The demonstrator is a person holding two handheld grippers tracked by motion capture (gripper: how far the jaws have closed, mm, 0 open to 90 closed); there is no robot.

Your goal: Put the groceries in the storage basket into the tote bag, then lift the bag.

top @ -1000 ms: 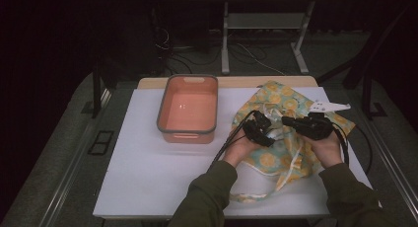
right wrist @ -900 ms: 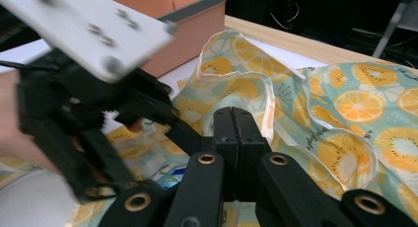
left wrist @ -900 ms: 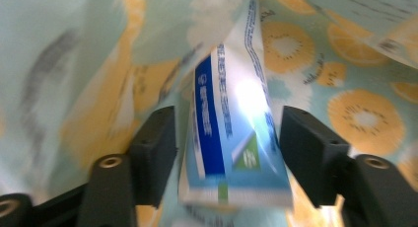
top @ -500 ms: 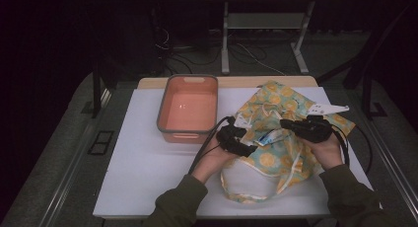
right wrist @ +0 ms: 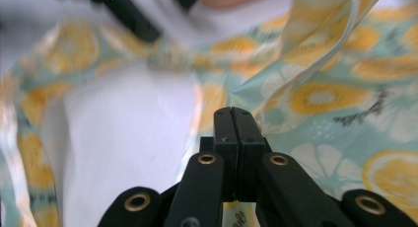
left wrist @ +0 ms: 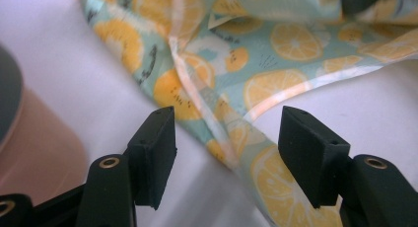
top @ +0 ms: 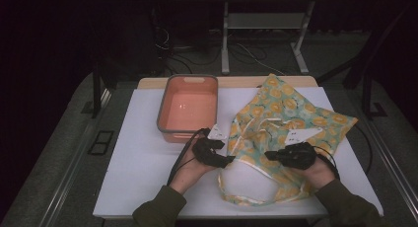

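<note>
A mint apron (top: 291, 113) printed with lemon slices lies crumpled on the right half of the white table (top: 143, 153). Its pale strap loop spreads toward the front edge. My left gripper (top: 224, 160) hovers at the apron's left edge, just in front of the pink tub. Its jaws have just been closing but stand open (left wrist: 226, 148), with a folded strap of the apron (left wrist: 296, 44) lying between them untouched. My right gripper (top: 268, 155) is over the apron's near right part. Its jaws are shut (right wrist: 231, 113) with a fold of apron (right wrist: 345, 98) pinched at the tips.
A pink tub (top: 190, 108) with a grey rim stands at the back centre-left of the table, and its wall (left wrist: 29, 138) shows close beside the left jaw. Bare white tabletop lies to the left. Cables and metal stand legs are on the dark floor behind.
The left gripper has swung left, away from the right one, to the apron's left edge near the tub. The strap loop has spread wider. The right hand has come nearer the front edge.
</note>
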